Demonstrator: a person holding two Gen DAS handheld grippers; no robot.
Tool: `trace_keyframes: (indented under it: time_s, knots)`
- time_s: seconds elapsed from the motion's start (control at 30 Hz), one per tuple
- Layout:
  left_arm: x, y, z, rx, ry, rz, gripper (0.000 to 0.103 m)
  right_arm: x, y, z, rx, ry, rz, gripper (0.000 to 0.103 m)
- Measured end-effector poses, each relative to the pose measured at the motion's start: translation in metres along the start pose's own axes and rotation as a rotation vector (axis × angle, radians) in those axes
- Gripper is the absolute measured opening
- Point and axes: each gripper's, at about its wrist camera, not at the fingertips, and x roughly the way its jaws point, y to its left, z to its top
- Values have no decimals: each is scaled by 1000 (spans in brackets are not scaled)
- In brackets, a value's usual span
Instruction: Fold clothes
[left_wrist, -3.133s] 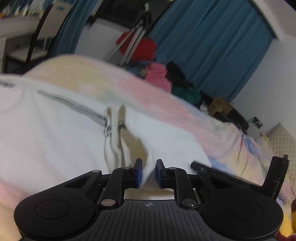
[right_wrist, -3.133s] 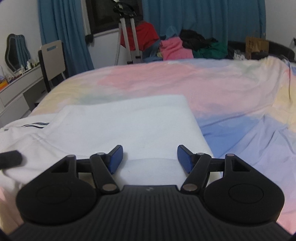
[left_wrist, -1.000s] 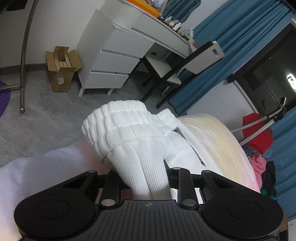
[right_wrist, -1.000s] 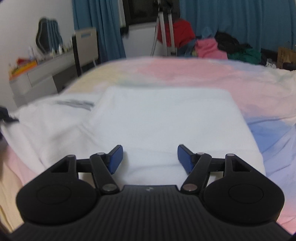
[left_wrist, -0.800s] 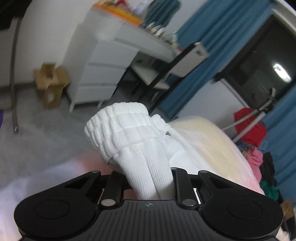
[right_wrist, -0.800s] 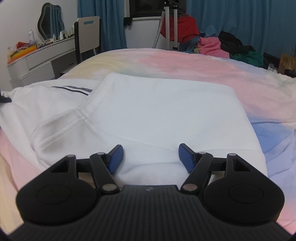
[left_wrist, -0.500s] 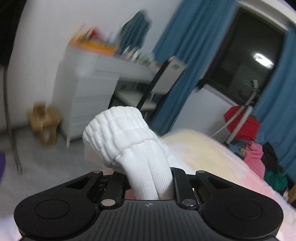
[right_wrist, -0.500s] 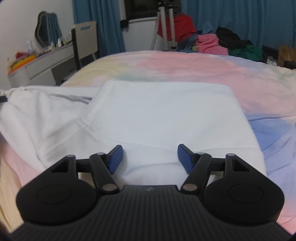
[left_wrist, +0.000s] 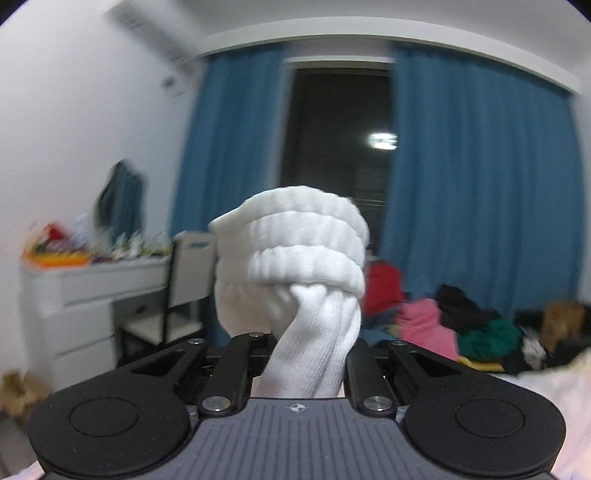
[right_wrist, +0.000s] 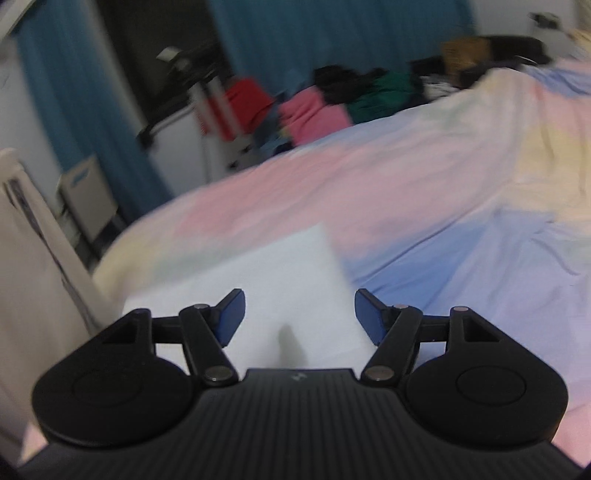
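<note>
My left gripper is shut on the ribbed cuff of a white sweatshirt and holds it up high, facing the window. The cuff bunches above the jaws and hides the pads. My right gripper is open and empty, low over the folded white body of the sweatshirt on the pastel bedspread. A lifted part of the white garment, with a dark stripe, hangs at the left of the right wrist view.
Blue curtains flank a dark window. A white dresser and a chair stand at the left. A pile of red, pink, green and black clothes lies beyond the bed, with a tripod near it.
My left gripper has lifted the cuff and swung up from facing the floor and dresser to facing the window. The sleeve now hangs raised in the right view. My right gripper stays open.
</note>
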Motion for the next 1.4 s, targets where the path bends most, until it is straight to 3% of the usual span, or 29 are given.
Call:
trace_keyframes:
  time_s: [0.13,0.23,0.4,0.47,0.6,0.63,0.7,0.77,0.8,0.9,1.03,1.13,1.2,1.3,1.4]
  knots:
    - [4,-91,-47,201,26,-100,12,-8,-41,23,141,-72,-55,68]
    - [7,-147,-101,384,93,-208,13,-14,-70,35,236,-115,-79,70]
    - [9,-195,-170,633,176,-288,16,-9,-103,34,355,-100,-53,70]
    - [10,-198,-174,643,195,-295,24,-2,-109,31,401,-78,-7,70]
    - [12,-191,-170,689,263,-314,63,15,-110,25,487,-13,151,70]
    - [11,-182,-167,691,282,-337,74,18,-106,24,485,8,177,70]
    - [11,-157,-163,692,314,-380,86,25,-100,21,483,48,230,70]
    - [13,-122,-157,693,326,-403,89,32,-94,18,480,89,283,74]
    - [10,-111,-154,694,335,-413,89,35,-91,17,478,109,309,81]
    - [3,-72,-144,683,353,-408,91,38,-80,12,466,148,335,83]
    - [6,-22,-132,624,385,-299,92,42,-71,1,478,215,345,83]
    - [19,9,-130,525,452,-198,92,46,-63,-8,472,260,338,82]
    - [25,30,-129,477,487,-133,91,50,-60,-13,490,283,415,83]
    - [37,61,-123,293,537,-110,92,57,-52,-18,505,288,456,83]
    - [26,87,-121,126,565,-107,92,68,-42,-22,453,278,393,81]
